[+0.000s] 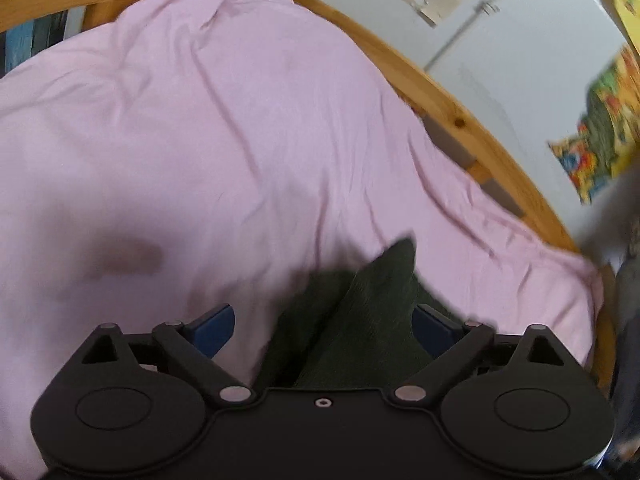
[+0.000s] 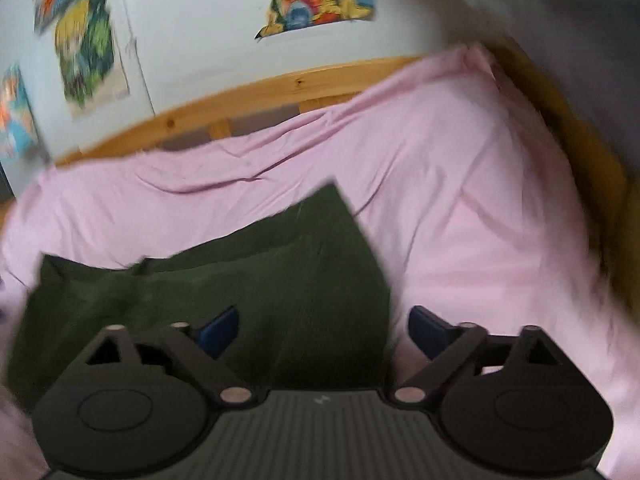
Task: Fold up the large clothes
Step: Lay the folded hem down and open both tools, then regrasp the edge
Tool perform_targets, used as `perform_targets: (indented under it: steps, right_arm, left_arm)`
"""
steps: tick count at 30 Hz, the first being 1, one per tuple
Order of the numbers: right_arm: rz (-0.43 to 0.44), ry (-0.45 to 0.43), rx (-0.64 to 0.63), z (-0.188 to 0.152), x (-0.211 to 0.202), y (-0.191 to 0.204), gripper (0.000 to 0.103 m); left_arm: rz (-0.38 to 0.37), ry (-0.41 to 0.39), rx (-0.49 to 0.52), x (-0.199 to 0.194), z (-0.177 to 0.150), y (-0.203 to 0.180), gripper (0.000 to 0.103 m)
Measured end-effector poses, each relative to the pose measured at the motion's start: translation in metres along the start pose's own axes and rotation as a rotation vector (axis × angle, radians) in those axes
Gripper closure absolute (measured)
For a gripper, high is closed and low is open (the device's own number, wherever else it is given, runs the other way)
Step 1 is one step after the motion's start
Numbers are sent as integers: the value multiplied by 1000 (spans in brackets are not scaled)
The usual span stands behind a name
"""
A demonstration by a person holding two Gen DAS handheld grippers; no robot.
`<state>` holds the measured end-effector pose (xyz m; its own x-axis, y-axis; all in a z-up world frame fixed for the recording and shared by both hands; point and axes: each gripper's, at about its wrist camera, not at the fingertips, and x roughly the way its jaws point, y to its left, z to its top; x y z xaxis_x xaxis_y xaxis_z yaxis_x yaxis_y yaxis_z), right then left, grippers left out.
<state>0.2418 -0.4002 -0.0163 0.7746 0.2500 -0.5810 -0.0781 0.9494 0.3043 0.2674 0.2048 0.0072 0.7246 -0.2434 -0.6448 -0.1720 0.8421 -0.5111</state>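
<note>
A dark green ribbed garment lies on a pink bedsheet [image 1: 240, 140]. In the left wrist view a peaked corner of the garment [image 1: 372, 304] rises between the blue fingers [image 1: 214, 326] of my left gripper [image 1: 324, 328], whose jaws stand wide apart. In the right wrist view the garment [image 2: 224, 280] spreads to the left and up to a pointed corner. My right gripper [image 2: 324, 328] is open over its right edge, with one blue finger [image 2: 220, 330] over the cloth and the other over the sheet [image 2: 460, 200].
A wooden bed rail [image 1: 460, 116] runs along the far side and shows in the right wrist view [image 2: 240, 96]. A white wall with colourful posters [image 2: 316, 0] stands behind it. A dark stain [image 1: 128, 258] marks the sheet at the left.
</note>
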Motion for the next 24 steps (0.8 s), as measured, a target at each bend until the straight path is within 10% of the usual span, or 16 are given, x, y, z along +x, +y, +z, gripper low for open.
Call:
perform_targets:
  steps: [5, 8, 13, 15, 24]
  right_arm:
    - [-1, 21, 79, -40, -17, 2, 4]
    - [-37, 5, 127, -54, -24, 2, 23]
    - [-50, -53, 192, -68, -33, -1, 78]
    - [-37, -75, 183, -67, -42, 0, 96]
    - [-17, 24, 178, -66, -58, -11, 97]
  left_arm:
    - [-28, 74, 115, -3, -43, 2, 7]
    - [-22, 118, 111, 8, -58, 1, 23]
    - [-17, 76, 104, 6, -71, 0, 90]
    - [-42, 33, 77, -9, -73, 0, 94]
    - [-1, 118, 8, -17, -87, 22, 91]
